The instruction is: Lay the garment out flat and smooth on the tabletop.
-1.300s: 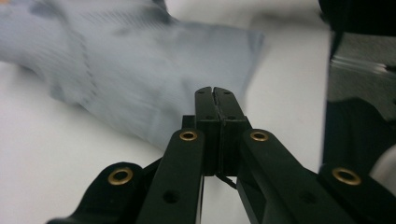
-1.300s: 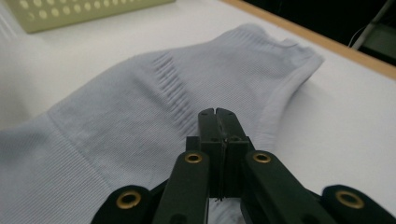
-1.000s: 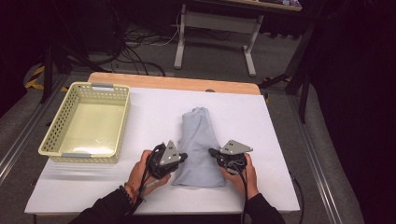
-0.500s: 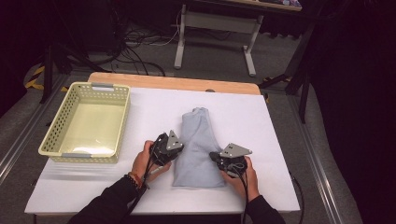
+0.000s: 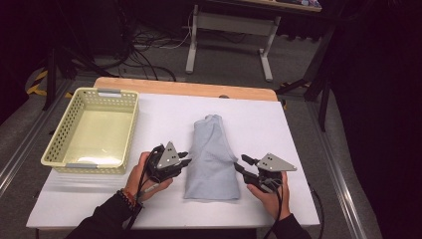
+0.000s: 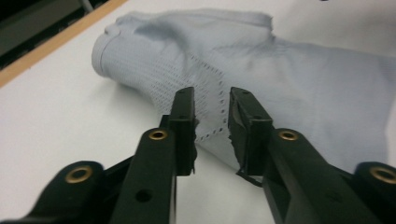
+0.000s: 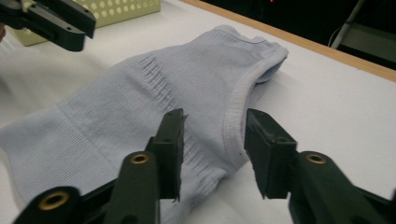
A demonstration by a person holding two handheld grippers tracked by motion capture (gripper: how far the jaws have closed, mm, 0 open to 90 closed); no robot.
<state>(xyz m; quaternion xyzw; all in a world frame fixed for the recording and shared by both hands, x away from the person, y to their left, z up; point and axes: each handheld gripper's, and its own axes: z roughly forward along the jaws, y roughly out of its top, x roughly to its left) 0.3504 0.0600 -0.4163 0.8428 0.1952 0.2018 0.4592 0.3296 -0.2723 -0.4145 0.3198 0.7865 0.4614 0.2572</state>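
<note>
Centre of the white tabletop: the folded pale-blue garment lies flat, your left tongs at its left edge and your right tongs at its right. Both have just been opening and now stand parted, gripping nothing, with the cloth just ahead. Judging by this, a fold is finished; next likely calls for regripping, perhaps toward the basket, upper left.

Both forearms enter from six o'clock. The left gripper points toward three o'clock, the right gripper toward ten (jaws just opening, nothing pinched between them).
</note>
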